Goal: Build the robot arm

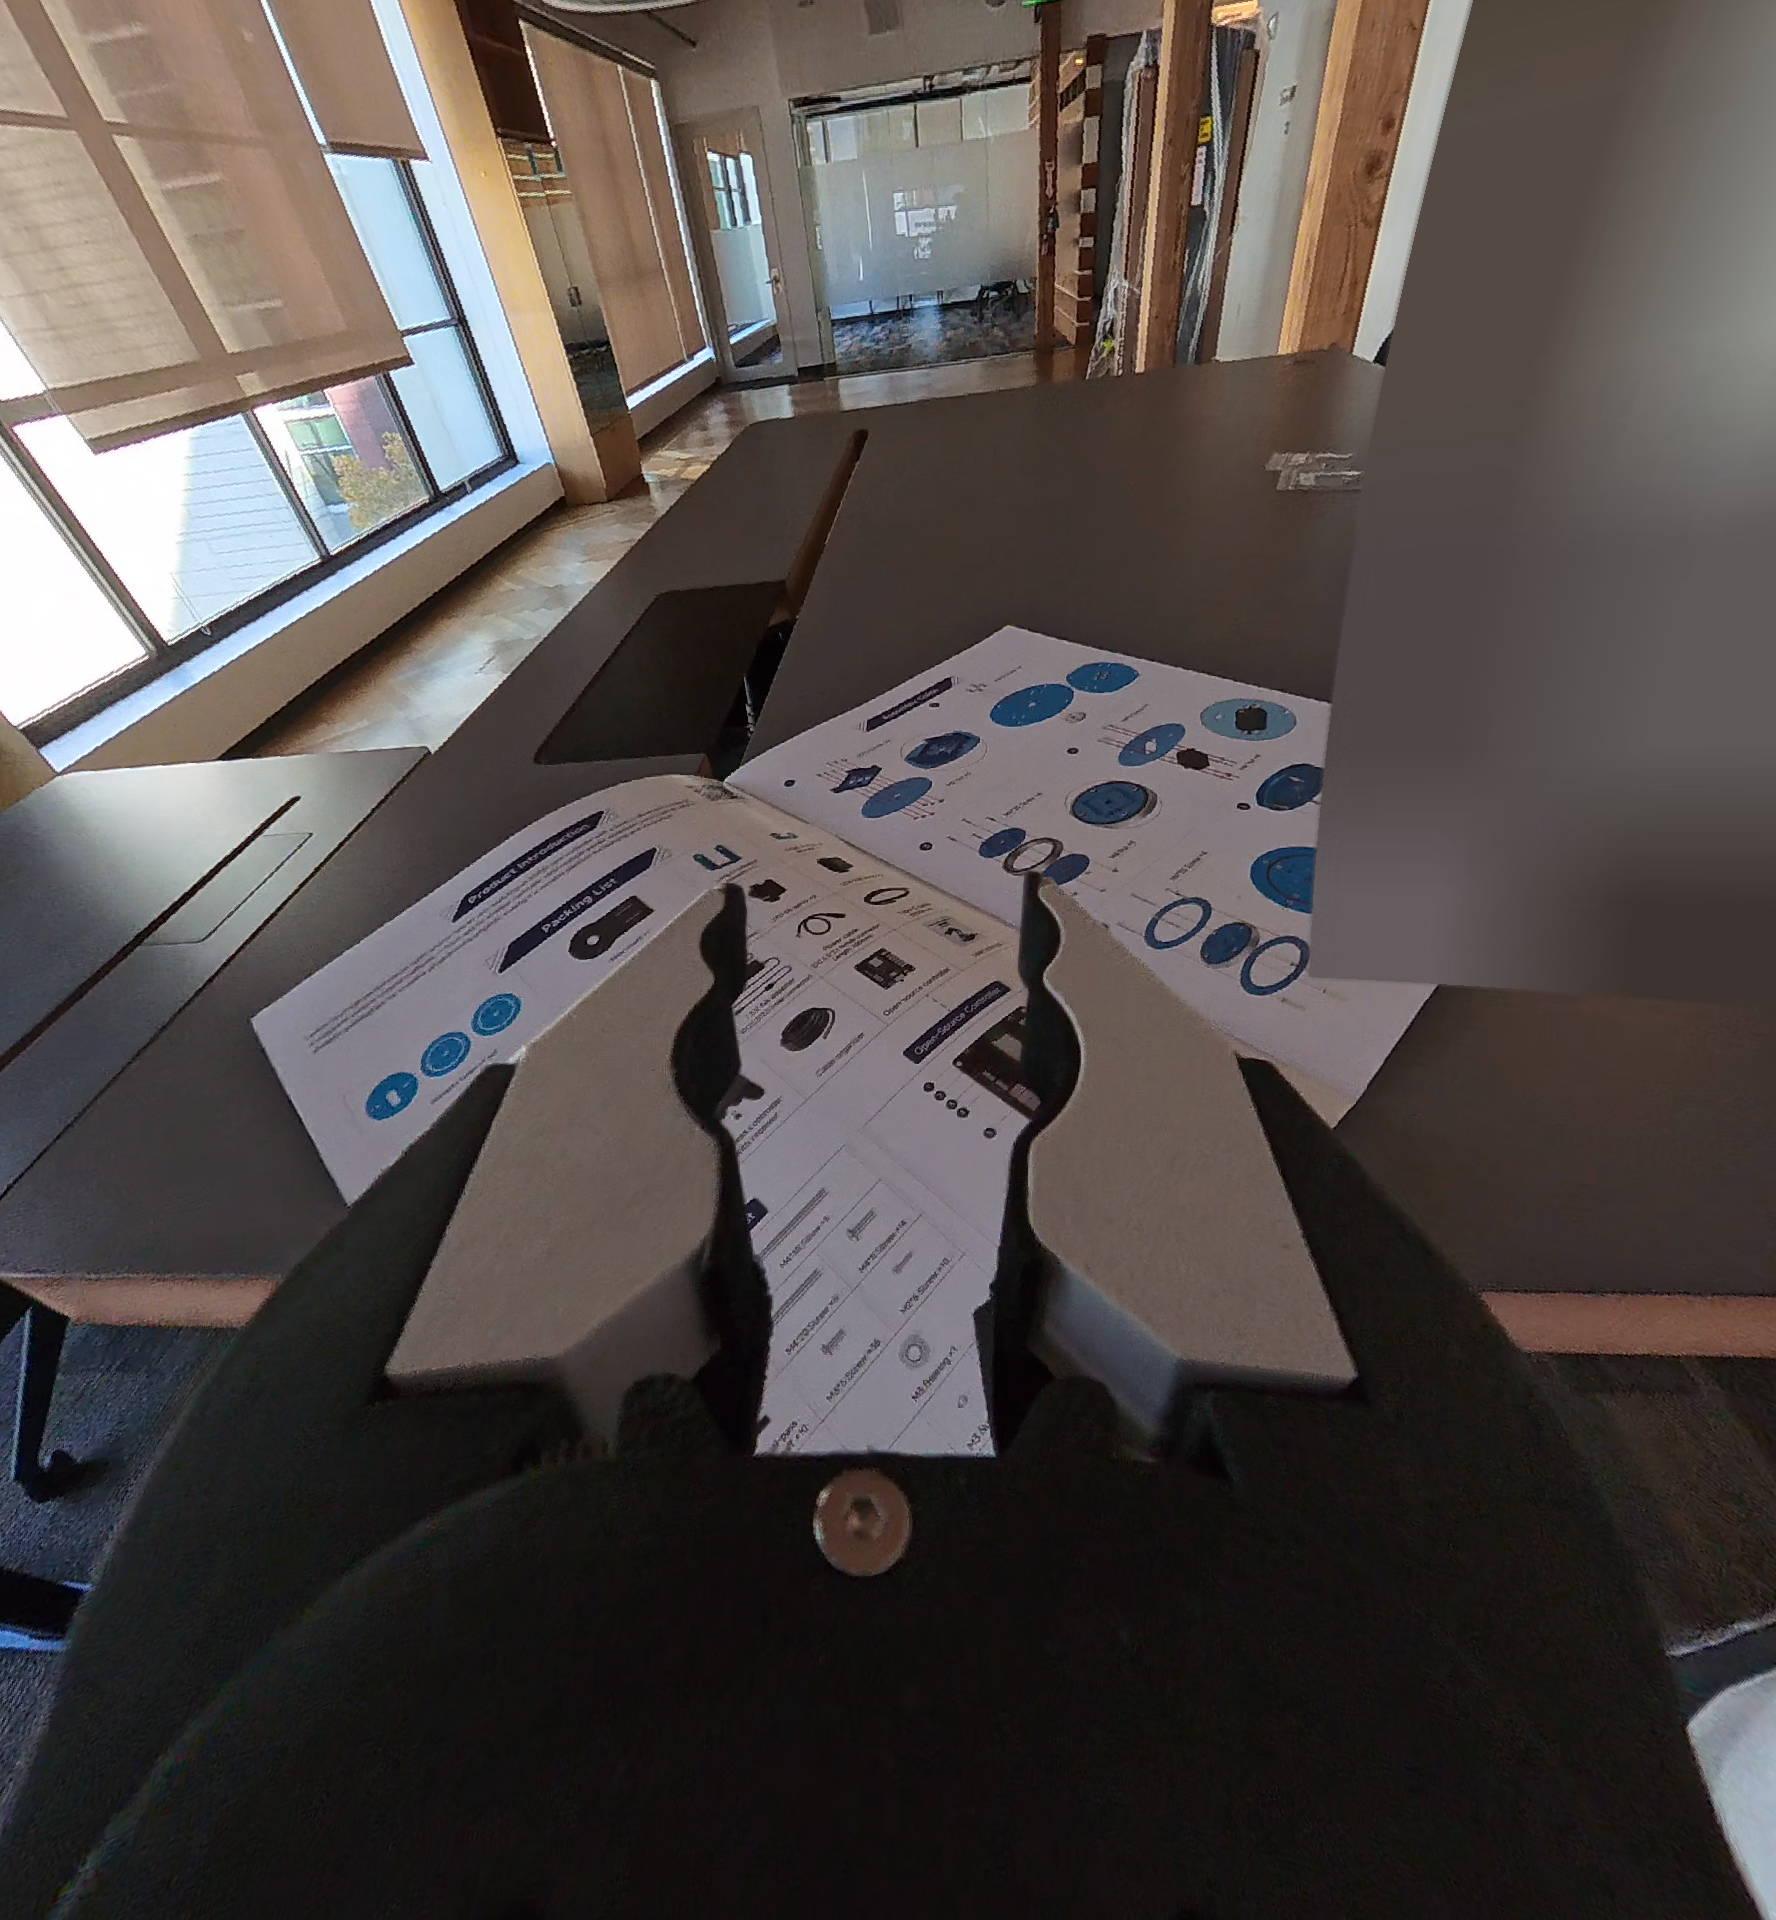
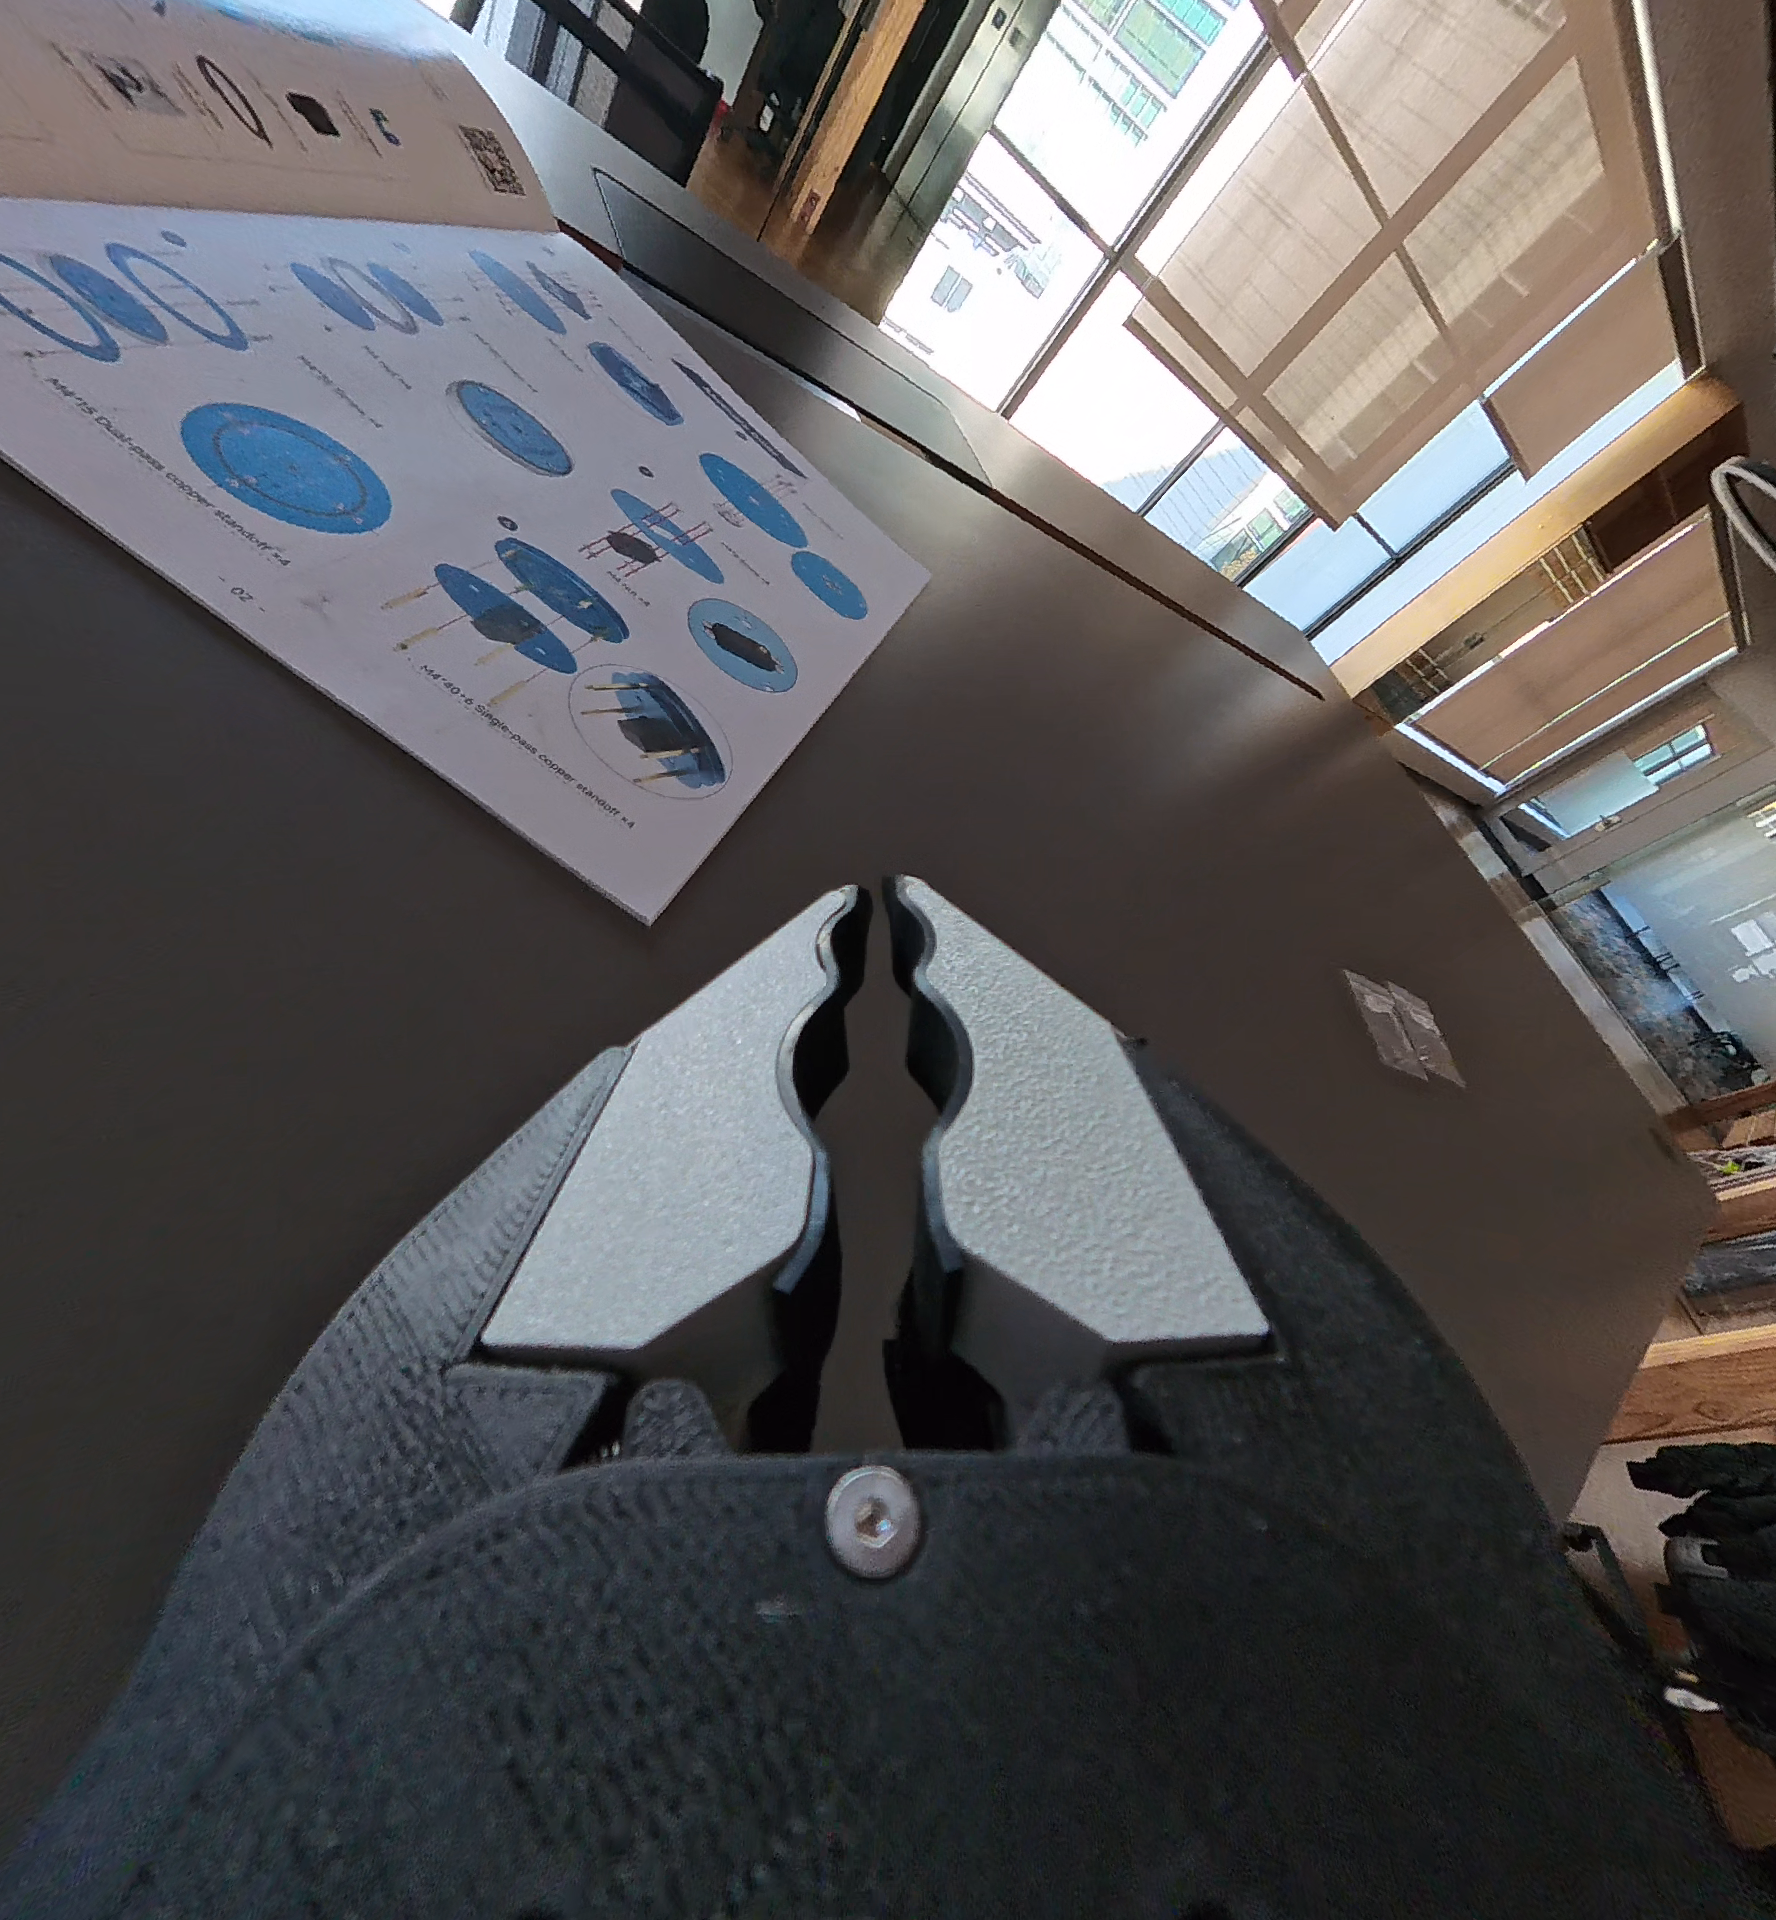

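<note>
An open white booklet with blue disc diagrams lies flat on a dark grey table. My left gripper is open and empty. It hovers over the booklet's left page, near the table's front edge. My right gripper is shut and empty, its tips together over the bare table. It points just past the near corner of the booklet, whose right page lies flat while the far page curves up. The right wrist view is strongly tilted.
Small clear plastic bags lie on the table beyond the right gripper; they also show far back in the left wrist view. A recessed dark panel sits behind the booklet. A second dark table stands at left. Large windows with blinds line the left. Left tips to right tips: about 35 centimetres.
</note>
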The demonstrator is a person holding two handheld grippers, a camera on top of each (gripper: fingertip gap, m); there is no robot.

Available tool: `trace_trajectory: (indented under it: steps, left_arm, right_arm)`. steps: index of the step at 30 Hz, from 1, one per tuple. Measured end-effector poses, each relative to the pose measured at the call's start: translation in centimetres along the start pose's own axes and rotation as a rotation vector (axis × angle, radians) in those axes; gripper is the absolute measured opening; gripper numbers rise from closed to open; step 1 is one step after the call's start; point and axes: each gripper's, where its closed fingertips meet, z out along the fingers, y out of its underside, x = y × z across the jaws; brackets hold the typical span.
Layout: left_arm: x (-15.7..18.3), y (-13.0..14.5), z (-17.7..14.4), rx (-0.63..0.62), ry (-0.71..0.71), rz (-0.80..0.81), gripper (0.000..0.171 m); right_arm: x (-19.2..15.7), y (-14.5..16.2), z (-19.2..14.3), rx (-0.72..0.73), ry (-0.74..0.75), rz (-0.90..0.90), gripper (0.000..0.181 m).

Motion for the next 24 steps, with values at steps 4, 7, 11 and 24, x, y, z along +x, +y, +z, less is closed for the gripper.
trace_trajectory:
  steps: [4,7,11,24]
  left_arm:
    - [1.2,0.1,0.4,0.006,0.036,0.001,0.051]
    - [2.8,0.1,0.7,0.015,0.089,-0.048,0.051]
    - [6.0,0.0,1.4,0.017,0.193,-0.103,0.05]
    - [8.9,0.9,2.2,-0.066,0.23,-0.023,0.05]
  right_arm:
    - [-0.1,0.0,-0.4,-0.001,0.006,-0.033,0.003]
    - [-0.2,-0.1,-0.6,0.008,0.001,-0.031,0.003]
    - [-0.6,-0.6,-0.8,0.038,-0.019,-0.028,0.003]
    - [-1.6,-0.7,-0.5,0.051,-0.08,0.0,0.004]
